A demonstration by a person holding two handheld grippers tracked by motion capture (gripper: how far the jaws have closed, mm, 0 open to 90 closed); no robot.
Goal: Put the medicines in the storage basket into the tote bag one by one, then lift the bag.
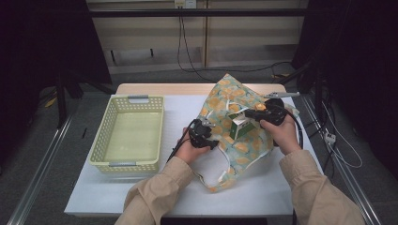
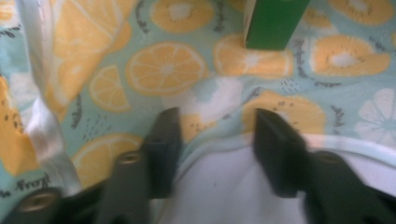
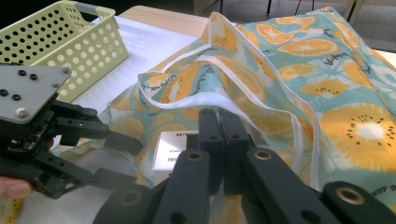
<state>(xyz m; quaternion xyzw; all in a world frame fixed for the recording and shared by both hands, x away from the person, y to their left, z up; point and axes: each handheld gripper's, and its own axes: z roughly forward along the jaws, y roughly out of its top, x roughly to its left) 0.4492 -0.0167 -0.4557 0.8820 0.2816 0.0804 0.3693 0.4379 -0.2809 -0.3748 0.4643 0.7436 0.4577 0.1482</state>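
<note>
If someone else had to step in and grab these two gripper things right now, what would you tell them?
Left gripper: jaws apart, straddling the white-trimmed edge of the fruit-print bag; not clamped yet.
Right gripper: jaws shut, tips at the bag's opening; whether they pinch the cloth I cannot tell.
Green and white carton: standing on the bag, between the two grippers.
Yellow basket: on the table's left side, nothing in it.
Done: bag laid out, both grippers at it.
Left, likely: grip the bag's edge, then deal with the carton.
</note>
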